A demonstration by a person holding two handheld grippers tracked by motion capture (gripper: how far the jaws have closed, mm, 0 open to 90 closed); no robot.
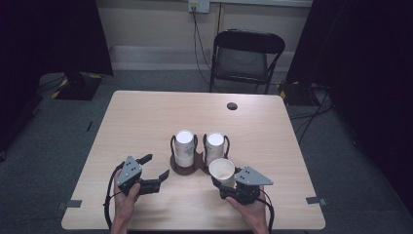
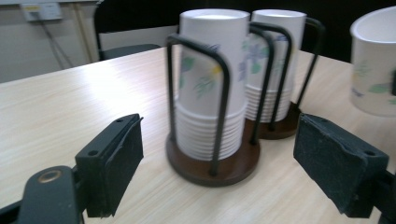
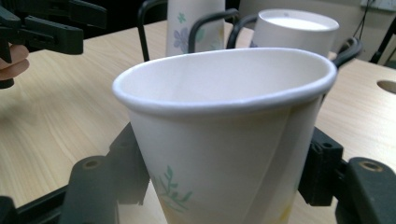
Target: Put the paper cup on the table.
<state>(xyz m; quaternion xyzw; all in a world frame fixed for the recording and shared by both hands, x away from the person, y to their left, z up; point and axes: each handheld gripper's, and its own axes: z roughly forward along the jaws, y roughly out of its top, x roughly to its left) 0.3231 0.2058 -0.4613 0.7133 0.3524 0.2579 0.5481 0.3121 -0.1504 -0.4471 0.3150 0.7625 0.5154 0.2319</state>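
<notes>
Right hand-held gripper (image 1: 225,176): the jaws are clamped on a single paper cup (image 1: 222,170), one pad on each side of the cup wall. In the right gripper view the paper cup (image 3: 224,140) stands mouth up between the two black jaws; its wall is white with a green leaf print, and the rim is pressed slightly oval. In the high view the cup sits at the 5 o'clock position from the cup holder (image 1: 187,167), just beside its right-hand stack.

Left hand-held gripper (image 1: 157,167): the jaws stand wide apart with nothing between them. In the left gripper view the pads (image 2: 116,158) flank open counter, and the cup holder (image 2: 212,161) lies directly ahead, apart from both pads. In the high view this gripper rests at the 8 o'clock position from the holder, near its base but not touching it.

Cup holder: a dark round-based double rack with black wire hoops. It carries two stacks of inverted paper cups, the left stack (image 1: 184,146) and the right stack (image 1: 215,147), side by side and upright.

Counter (image 1: 146,117): light wood grain, with a dark round cable port (image 1: 232,106) at the 1 o'clock position from the holder, well apart. A black folding chair (image 1: 246,58) stands beyond the far edge at 12 o'clock.
</notes>
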